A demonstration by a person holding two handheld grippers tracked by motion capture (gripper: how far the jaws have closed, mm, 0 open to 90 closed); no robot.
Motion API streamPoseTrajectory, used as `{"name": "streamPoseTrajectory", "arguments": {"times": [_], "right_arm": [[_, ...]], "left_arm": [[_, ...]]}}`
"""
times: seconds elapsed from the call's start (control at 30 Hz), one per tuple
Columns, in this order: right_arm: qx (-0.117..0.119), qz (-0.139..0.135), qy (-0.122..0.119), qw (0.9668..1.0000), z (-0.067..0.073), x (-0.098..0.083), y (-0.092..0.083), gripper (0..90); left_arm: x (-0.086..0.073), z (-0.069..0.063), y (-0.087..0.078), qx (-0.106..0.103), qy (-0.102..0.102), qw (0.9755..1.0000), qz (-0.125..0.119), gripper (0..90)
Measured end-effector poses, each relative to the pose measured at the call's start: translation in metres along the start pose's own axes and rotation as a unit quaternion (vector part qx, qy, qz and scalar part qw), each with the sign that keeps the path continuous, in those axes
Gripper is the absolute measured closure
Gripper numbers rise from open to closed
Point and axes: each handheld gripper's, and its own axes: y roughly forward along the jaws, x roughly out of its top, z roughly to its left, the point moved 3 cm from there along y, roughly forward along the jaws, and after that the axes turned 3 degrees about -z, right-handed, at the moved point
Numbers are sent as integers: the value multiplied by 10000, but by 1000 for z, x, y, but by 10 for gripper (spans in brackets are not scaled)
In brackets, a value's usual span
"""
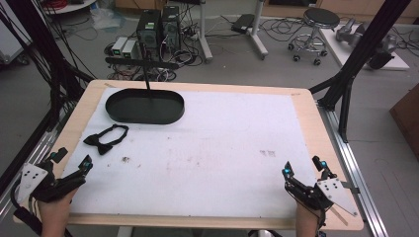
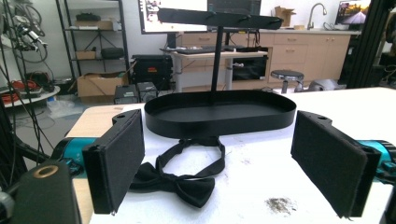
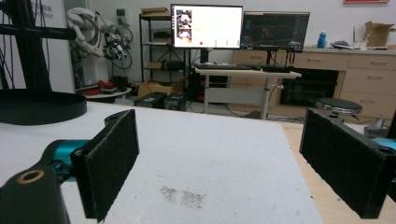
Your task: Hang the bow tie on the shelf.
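While the bow tie [image 1: 105, 139] lies near-left of the black tray [image 1: 145, 106], we hold left gripper [image 1: 72, 159] & right gripper [image 1: 303, 166] w/ jaws apart, empty.

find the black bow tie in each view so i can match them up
High view: the bow tie lies left of centre on the white mat, just in front of the black oval tray.
Left gripper view: bow tie at lower centre, on the mat ahead of the open jaws.
Right gripper view: not in it.
Shared landmark: the black oval tray.
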Motion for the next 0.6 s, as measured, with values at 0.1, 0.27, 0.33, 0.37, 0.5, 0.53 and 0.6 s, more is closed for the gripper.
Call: {"name": "streamPoseTrajectory", "arguments": {"times": [0.1,0.27,0.33,0.37,0.5,0.53,0.6], "right_arm": [[30,-25,-41,10000,0,0,1,108],[91,-54,-1,9999,0,1,0,108],[96,-48,29,9999,1,0,0,108],[101,-26,37,9999,0,0,0,108],[105,-51,23,9999,0,0,0,108],[119,-69,26,9999,0,1,0,108],[126,-61,73,9999,0,1,-1,108]], "left_arm": [[1,0,0,-18,28,10000,6,177],[3,2,0,-21,-27,10000,-10,177],[4,4,1,-11,-47,10000,-2,177],[4,4,1,-12,-60,10000,-1,177],[5,2,5,-107,-18,9999,106,192],[5,1,7,-150,16,9998,163,209],[5,0,11,-202,126,9993,287,211]]}}
